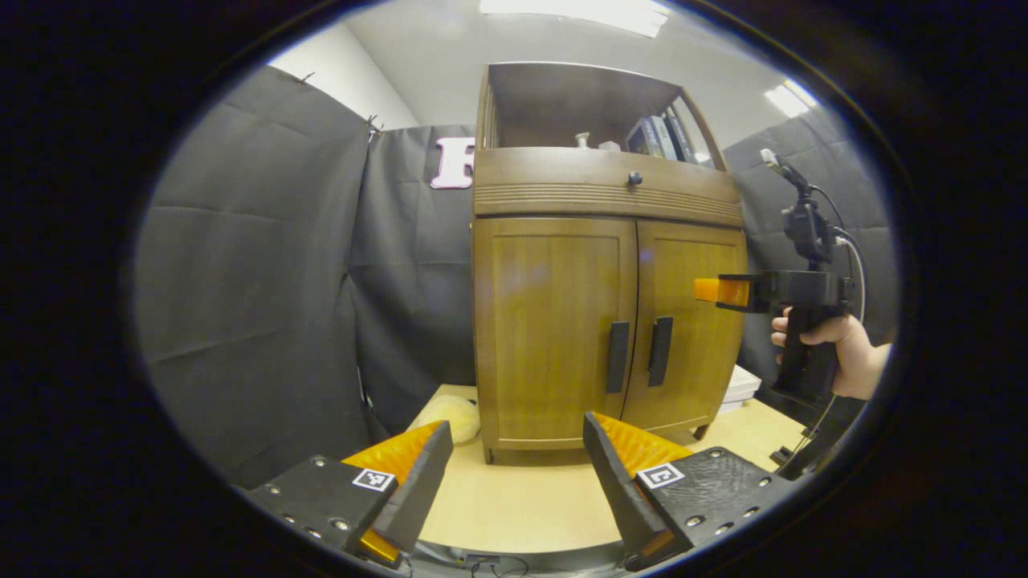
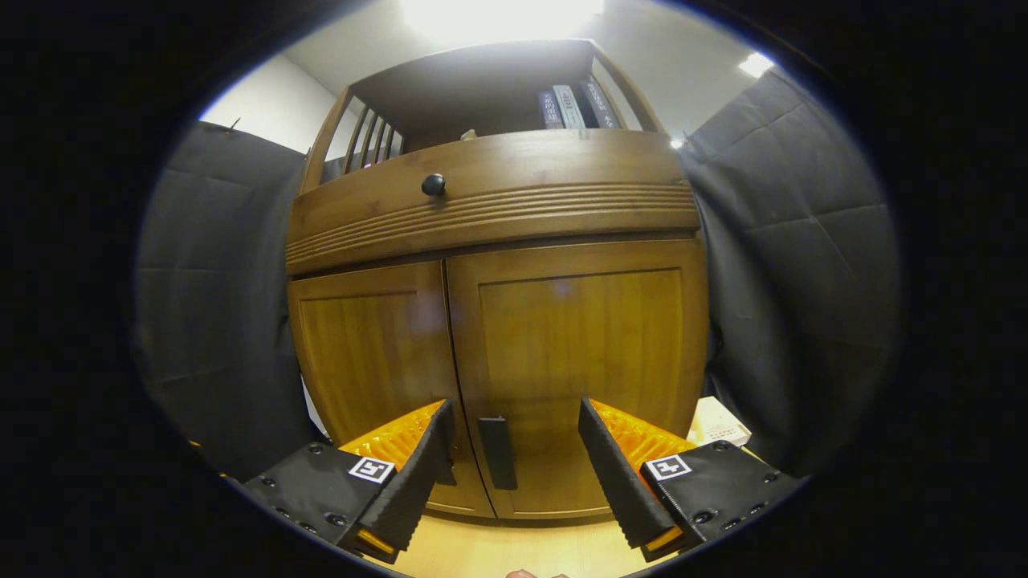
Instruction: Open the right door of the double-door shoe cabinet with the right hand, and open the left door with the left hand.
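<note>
The shoe cabinet (image 1: 602,321) is standing upright on the table (image 1: 522,498), both doors shut and facing the grippers, their handles (image 1: 617,356) running vertically. The left gripper (image 1: 514,482) and right gripper (image 2: 514,474) are hanging spread apart, holding nothing, short of the doors.

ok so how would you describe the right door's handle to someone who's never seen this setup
Find the wooden cabinet standing on the pale table, with a knobbed drawer above two closed doors. Two dark upright bar handles flank the seam where the doors meet. The right door's handle is the one right of the seam, nearer the right tool.
</note>
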{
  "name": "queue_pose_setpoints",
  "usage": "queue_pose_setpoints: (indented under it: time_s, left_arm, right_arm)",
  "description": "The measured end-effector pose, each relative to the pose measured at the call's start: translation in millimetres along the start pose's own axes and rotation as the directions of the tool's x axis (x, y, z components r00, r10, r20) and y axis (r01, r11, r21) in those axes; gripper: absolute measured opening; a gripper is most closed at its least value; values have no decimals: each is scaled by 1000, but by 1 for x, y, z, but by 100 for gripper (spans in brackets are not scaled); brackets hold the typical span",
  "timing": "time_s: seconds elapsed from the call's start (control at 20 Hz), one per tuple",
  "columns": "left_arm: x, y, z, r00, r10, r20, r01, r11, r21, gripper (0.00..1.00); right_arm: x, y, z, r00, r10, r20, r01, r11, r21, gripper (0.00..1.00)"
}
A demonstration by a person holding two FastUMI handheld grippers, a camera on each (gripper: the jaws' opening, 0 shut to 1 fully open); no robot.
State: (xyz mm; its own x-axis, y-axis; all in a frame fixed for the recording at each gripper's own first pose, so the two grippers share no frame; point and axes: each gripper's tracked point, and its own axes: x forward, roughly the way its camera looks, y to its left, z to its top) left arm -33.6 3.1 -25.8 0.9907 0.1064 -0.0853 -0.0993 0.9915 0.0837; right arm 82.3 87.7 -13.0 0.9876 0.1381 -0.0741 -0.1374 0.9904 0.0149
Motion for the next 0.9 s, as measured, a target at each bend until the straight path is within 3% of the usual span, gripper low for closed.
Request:
queue_pose_setpoints:
  time_s: [0.45,0.5,0.55,0.6,0.75,0.8,0.9]
  left_arm:
    - [11,1,-39,995,28,-93,-35,996,-81,96]
    - [16,-2,-38,995,27,-94,-35,995,-91,96]
    - [16,-3,-38,995,27,-95,-36,995,-97,95]
    - [20,-5,-37,995,26,-95,-36,994,-99,95]
    - [39,-11,-37,995,23,-99,-33,995,-97,95]
    - [46,-13,-35,995,20,-99,-30,995,-97,95]
    - [54,-15,-32,995,18,-97,-27,995,-92,95]
  right_arm:
    - [51,12,-37,998,7,-61,-8,1000,-13,98]
    - [56,13,-43,997,8,-71,-9,1000,-12,92]
    - [63,13,-48,997,8,-79,-10,1000,-14,98]
    - [67,15,-52,996,9,-89,-10,1000,-16,93]
    - [81,15,-67,992,9,-125,-12,1000,-17,93]
    - [86,16,-73,991,9,-135,-11,1000,-18,98]
    - [93,16,-83,988,4,-153,-7,1000,-24,93]
